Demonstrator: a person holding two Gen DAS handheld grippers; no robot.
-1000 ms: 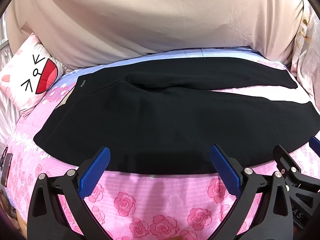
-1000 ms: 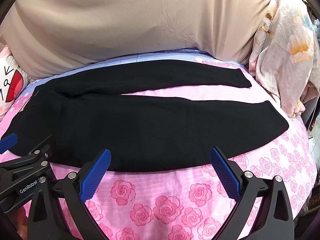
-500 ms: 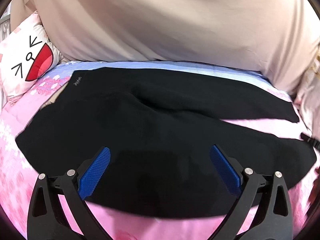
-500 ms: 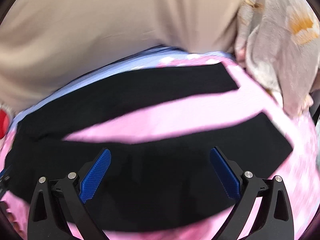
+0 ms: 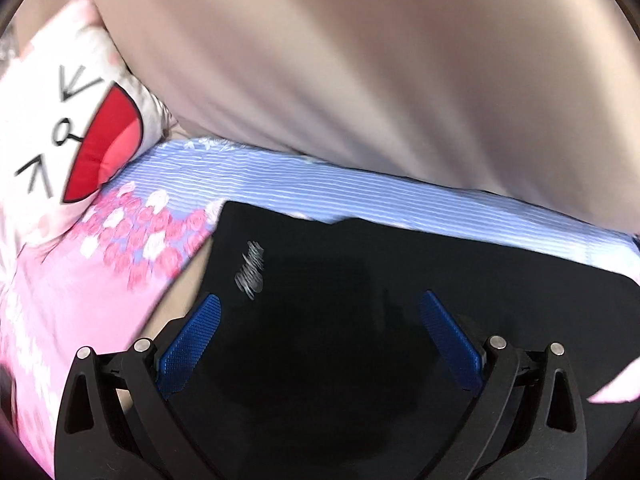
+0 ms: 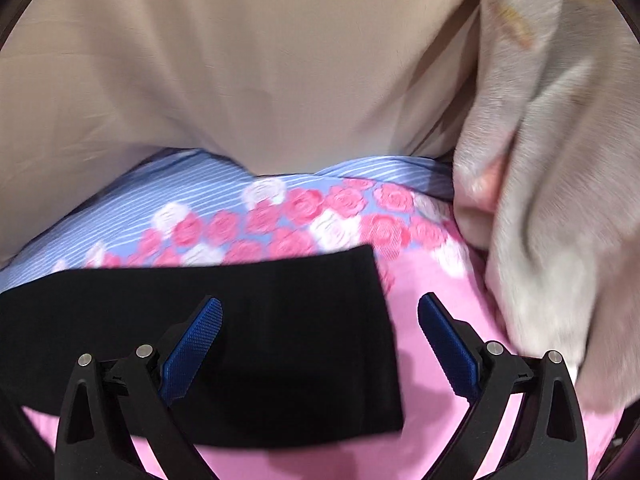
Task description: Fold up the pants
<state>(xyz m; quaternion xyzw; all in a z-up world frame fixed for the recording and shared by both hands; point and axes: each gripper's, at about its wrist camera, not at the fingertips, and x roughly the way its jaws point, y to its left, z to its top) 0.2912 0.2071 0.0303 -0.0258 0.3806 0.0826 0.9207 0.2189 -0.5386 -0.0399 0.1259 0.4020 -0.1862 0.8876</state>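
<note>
On the bed [image 5: 60, 292], the left tool [image 5: 320, 320] gapes wide above the pants [image 5: 360, 280] waistband and its logo [image 5: 250, 270]; the cartoon pillow [image 5: 68, 128] shows only here. Only the right view catches the leg hem, the right tool [image 6: 320, 320] equally open over it.

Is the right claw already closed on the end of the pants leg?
No, the right claw stands open, its blue pads apart over the pants.
</note>
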